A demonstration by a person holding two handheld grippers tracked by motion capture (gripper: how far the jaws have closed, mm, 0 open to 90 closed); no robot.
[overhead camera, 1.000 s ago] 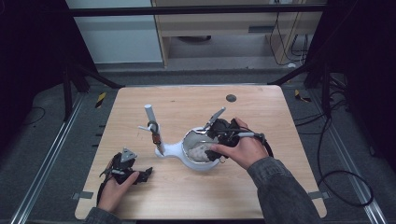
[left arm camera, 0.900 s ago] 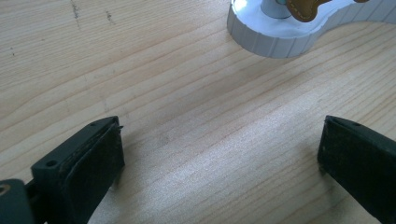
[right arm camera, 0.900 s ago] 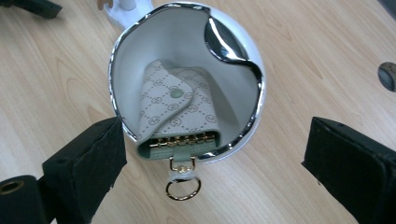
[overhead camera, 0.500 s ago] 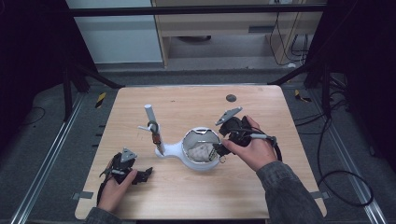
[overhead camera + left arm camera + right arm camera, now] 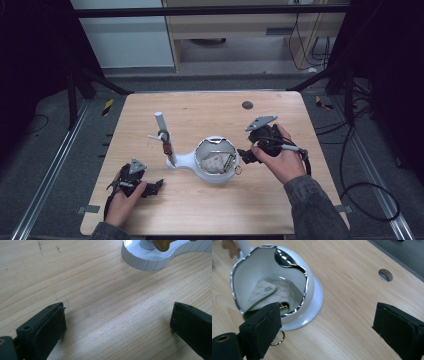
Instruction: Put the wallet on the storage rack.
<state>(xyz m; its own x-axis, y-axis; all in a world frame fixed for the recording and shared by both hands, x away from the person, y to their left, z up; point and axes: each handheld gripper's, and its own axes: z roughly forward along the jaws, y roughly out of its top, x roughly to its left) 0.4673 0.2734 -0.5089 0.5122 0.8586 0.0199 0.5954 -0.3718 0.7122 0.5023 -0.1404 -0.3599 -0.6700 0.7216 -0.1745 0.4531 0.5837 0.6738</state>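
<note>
A white bowl (image 5: 216, 161) with a chrome rim stands mid-table, joined at its left to a small base with an upright post (image 5: 164, 135). A pale pouch (image 5: 265, 296) is seen lying inside the bowl, and a metal ring (image 5: 277, 339) hangs over the bowl's near-right edge onto the table (image 5: 280, 200).

The right gripper (image 5: 248, 156) is held just right of the bowl, jaws spread wide with nothing between them (they have just been opening a little again). The left gripper (image 5: 152, 186) rests on the table near the left corner, jaws also wide apart and empty, well clear of the base.

The chief risk is judged to lie in the ring: it is thin and flat against the wood, so it could be missed or pushed away by a pad. The bowl could also be nudged or tipped by the near jaw, since it is unheld, and the pouch spilled. A steadying hold by the left gripper would probably be needed.
</note>
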